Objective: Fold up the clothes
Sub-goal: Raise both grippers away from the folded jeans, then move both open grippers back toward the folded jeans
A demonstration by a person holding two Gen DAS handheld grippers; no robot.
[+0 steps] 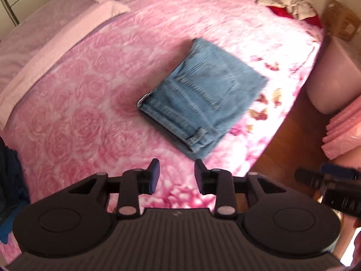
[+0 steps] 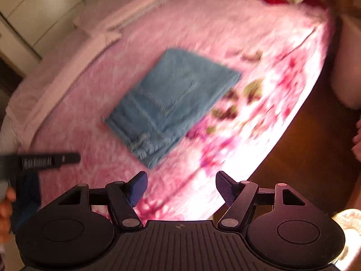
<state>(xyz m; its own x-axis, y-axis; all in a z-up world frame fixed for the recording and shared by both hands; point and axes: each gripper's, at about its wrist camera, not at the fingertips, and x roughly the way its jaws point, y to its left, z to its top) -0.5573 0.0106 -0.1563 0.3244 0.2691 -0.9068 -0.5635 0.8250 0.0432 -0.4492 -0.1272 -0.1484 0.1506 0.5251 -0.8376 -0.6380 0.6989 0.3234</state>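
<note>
The folded jeans (image 1: 200, 97) are lying flat on the bed (image 1: 79, 103), ahead of and below both hand-held grippers, touching neither. The left hand-held gripper (image 1: 177, 174) is standing part open with nothing between its pads; the right hand-held gripper (image 2: 181, 187) is gaping wider, also empty. Denim like this is likely handling heavy, fairly stiff and not slippery, so pinching the thick waistband edge nearest the grippers looks safest. The plush pink blanket is giving soft footing. More clothes (image 1: 291, 2) are sitting heaped at the bed's far corner, wooden floor (image 1: 282, 149) off to the right.
</note>
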